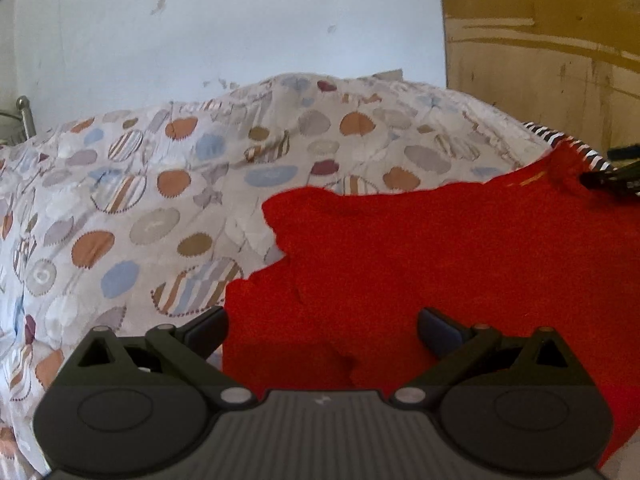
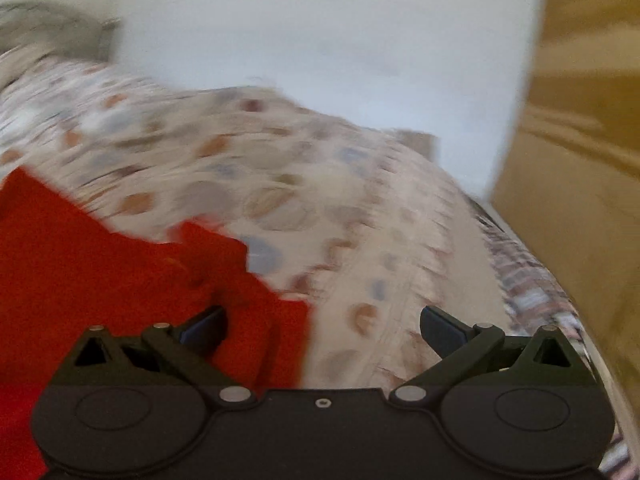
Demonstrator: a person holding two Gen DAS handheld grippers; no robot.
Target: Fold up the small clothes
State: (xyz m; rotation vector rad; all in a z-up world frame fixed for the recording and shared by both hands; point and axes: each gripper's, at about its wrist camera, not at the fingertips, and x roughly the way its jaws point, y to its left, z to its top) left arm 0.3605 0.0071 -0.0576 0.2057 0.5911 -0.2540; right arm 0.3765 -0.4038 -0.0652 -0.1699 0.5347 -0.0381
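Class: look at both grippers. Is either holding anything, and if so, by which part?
Nothing is held. The left gripper and right gripper are both open over the red garment, fingers apart.

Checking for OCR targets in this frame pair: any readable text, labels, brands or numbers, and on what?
None readable.
Red garment: a small orange-yellow mark near its far edge, too small to read.
Left gripper body: a tiny pale mark at centre, no legible characters.
Patterned bedspread: dots and stripes only, no text.
Wooden panel: grain only.
Right wrist view: motion-blurred, nothing legible.
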